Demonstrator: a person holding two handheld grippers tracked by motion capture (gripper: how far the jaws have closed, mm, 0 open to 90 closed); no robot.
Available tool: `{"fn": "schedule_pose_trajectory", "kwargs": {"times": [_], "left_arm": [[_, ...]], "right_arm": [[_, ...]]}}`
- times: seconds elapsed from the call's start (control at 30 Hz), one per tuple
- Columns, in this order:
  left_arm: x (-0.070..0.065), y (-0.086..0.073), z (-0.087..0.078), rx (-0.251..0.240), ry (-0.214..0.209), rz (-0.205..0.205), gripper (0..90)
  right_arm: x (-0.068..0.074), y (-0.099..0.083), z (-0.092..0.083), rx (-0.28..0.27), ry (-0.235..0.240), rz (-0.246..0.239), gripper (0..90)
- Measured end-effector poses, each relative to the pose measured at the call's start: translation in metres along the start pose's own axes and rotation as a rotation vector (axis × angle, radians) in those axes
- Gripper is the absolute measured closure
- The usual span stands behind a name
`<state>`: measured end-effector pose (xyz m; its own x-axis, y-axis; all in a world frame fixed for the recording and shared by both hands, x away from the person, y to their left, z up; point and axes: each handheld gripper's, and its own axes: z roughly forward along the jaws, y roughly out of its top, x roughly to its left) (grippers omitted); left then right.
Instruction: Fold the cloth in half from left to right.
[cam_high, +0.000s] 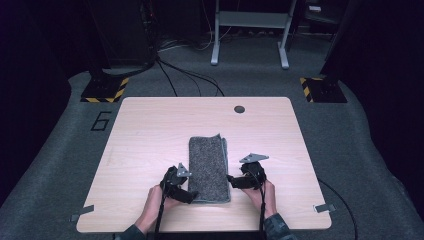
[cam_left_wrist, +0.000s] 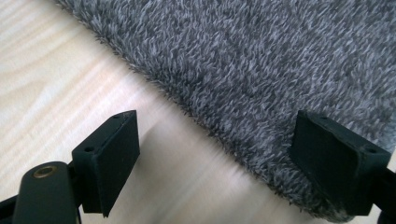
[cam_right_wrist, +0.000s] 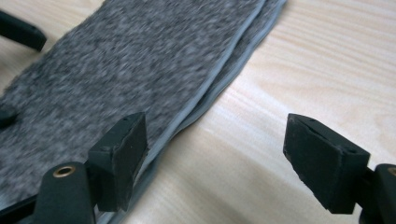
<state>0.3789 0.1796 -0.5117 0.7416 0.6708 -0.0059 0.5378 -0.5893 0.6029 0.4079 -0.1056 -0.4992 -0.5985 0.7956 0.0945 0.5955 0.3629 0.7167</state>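
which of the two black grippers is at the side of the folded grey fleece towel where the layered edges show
The right gripper: its side of the folded grey fleece towel shows stacked layer edges, while the left gripper faces a smooth rounded fold.

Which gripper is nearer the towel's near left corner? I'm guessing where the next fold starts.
Left. The left gripper straddles that corner of the towel; the right gripper sits open at the opposite long edge.

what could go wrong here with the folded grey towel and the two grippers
The folded grey towel shows stacked layers along its right edge; the right gripper, jaws open across that edge, might catch only the top layer and unfold it. The left gripper straddles the near corner, open; a shallow pinch on the fluffy pile may slip or drag the towel across the table.
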Motion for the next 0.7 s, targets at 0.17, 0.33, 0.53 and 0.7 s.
{"fn": "schedule_pose_trajectory", "kwargs": {"times": [0.17, 0.33, 0.53, 0.7], "left_arm": [[0.018, 0.004, -0.011, -0.050, -0.022, -0.067, 13.8], [0.053, 0.027, -0.008, -0.080, 0.009, -0.131, 12.7], [0.091, 0.062, 0.010, -0.098, 0.044, -0.201, 14.2], [0.109, 0.077, 0.023, -0.092, 0.070, -0.248, 14.8]], "right_arm": [[-0.009, 0.010, 0.006, -0.002, 0.013, 0.016, 20.2], [-0.022, 0.029, 0.019, -0.001, 0.027, 0.031, 18.4], [-0.032, 0.059, 0.042, 0.023, 0.032, 0.050, 17.7], [-0.041, 0.078, 0.057, 0.015, 0.039, 0.063, 17.7]]}}
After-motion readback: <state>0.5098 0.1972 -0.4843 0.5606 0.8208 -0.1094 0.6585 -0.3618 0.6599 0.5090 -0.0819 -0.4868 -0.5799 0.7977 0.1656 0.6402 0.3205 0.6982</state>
